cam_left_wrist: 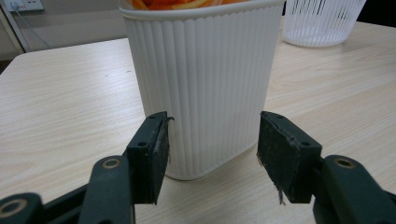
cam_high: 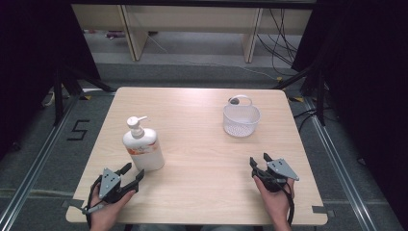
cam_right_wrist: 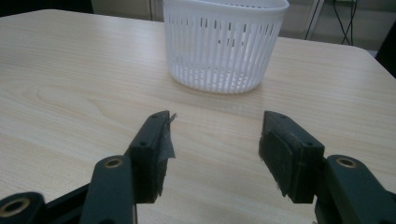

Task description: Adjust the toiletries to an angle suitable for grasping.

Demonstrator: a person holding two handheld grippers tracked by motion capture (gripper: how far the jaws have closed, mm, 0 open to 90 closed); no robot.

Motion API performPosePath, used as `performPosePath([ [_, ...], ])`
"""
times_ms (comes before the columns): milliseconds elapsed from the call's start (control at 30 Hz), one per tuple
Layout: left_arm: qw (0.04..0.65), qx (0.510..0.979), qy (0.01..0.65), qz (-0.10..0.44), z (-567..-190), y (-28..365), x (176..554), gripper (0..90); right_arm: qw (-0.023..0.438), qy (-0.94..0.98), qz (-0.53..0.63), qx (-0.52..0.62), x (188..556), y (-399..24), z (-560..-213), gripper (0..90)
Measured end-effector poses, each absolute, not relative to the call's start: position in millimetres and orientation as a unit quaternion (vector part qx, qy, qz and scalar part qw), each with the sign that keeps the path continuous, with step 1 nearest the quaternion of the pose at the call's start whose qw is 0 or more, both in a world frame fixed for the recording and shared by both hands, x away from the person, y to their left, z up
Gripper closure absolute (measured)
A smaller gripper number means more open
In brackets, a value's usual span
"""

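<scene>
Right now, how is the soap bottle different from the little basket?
The soap bottle is tall with a pump on top; the basket is short and open. The bottle's ribbed sides are solid; the basket's are slotted. The bottle stands near the left gripper; the basket farther off. Both are white.

Grey floor (cam_high: 192, 72), black curtains (cam_high: 29, 48), wooden table legs (cam_high: 134, 33)

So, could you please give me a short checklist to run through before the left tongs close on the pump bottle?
1. Left tongs open: ok.
2. Pump bottle upright on the table: ok.
3. Bottle lined up between the jaws: ok; pads not yet pressing.
4. Right tongs open, holding nothing: ok.
5. White basket standing apart from the bottle: ok.
6. Pump cap tight: cannot tell.
</scene>
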State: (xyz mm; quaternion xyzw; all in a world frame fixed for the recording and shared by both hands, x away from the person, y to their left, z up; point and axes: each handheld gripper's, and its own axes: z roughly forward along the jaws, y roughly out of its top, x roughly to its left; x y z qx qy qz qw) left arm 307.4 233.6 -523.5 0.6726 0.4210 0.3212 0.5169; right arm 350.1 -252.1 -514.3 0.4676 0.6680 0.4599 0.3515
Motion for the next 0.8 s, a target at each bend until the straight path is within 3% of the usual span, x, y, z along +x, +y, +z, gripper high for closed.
performPosePath([
  [233, 0.526, 0.665, 0.430, 0.309, -523.0, 235.7, 304.9, 48.8, 0.338, 0.663, 0.460, 0.484, 348.2, -250.8, -514.0, 44.2],
  [300, 0.540, 0.659, 0.428, 0.303, -521.0, 235.4, 301.8, 56.0, 0.344, 0.669, 0.457, 0.475, 349.1, -252.6, -513.7, 44.3],
  [333, 0.546, 0.659, 0.421, 0.302, -517.3, 233.8, 297.6, 64.2, 0.345, 0.666, 0.459, 0.477, 349.1, -252.4, -513.9, 44.3],
  [533, 0.560, 0.671, 0.387, 0.293, -502.0, 218.5, 292.9, 82.0, 0.344, 0.672, 0.461, 0.466, 351.2, -252.7, -514.4, 44.4],
  [800, 0.555, 0.679, 0.378, 0.297, -487.7, 206.7, 303.0, 88.9, 0.344, 0.670, 0.462, 0.468, 350.3, -252.1, -514.3, 44.4],
])
